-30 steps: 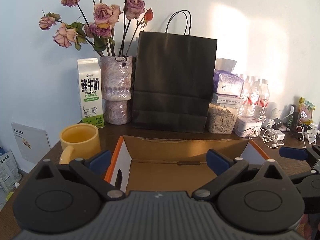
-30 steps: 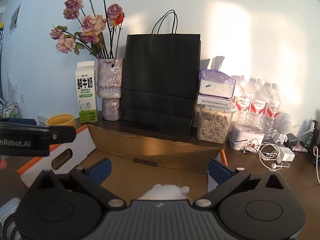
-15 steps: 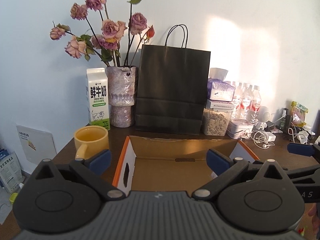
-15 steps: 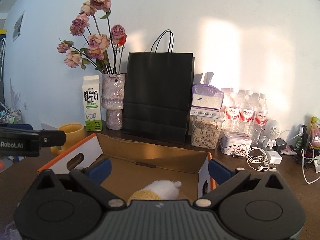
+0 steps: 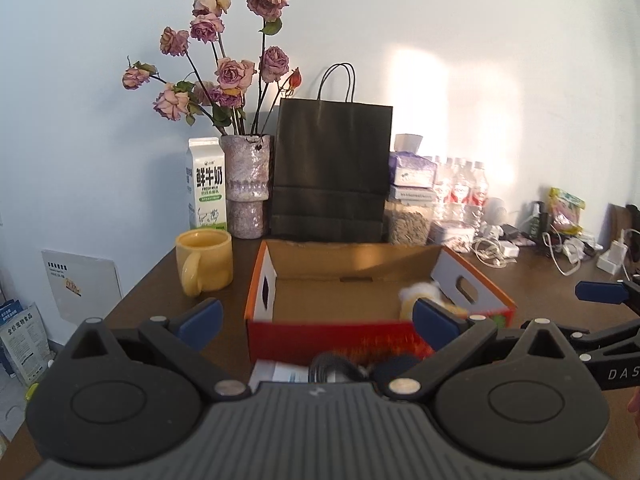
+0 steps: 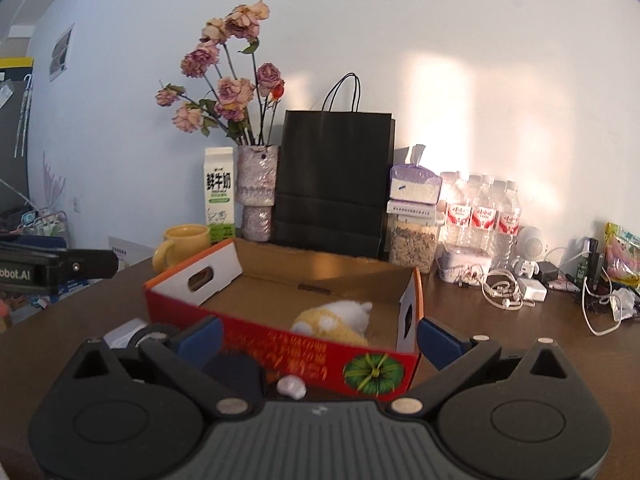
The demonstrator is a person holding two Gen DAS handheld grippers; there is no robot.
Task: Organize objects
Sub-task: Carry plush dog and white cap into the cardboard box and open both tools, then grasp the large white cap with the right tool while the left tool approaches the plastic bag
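Observation:
An open cardboard box (image 5: 332, 340) with a red front wall and orange edges sits mid-table. A yellow-and-white plush toy (image 6: 336, 320) lies inside it at the right; the left wrist view also shows the toy (image 5: 420, 294). My left gripper (image 5: 316, 320) is open and empty, held back from the box's front. My right gripper (image 6: 318, 338) is open too, in front of the box (image 6: 260, 340). Small items lie on the table before the box: a pale lilac piece (image 6: 292, 386), a dark round thing (image 6: 236, 368) and a black ring (image 6: 156, 332).
A yellow mug (image 5: 206, 264) stands left of the box. Along the wall are a milk carton (image 5: 207, 184), a vase of dried roses (image 5: 246, 188), a black paper bag (image 5: 332, 176), a seed jar (image 6: 414, 240) and water bottles (image 6: 482, 212). Cables and chargers (image 6: 508, 288) lie at the right.
Both grippers have drawn back and up from the box. Its red front wall and the small items before it have come into view. Both stay open.

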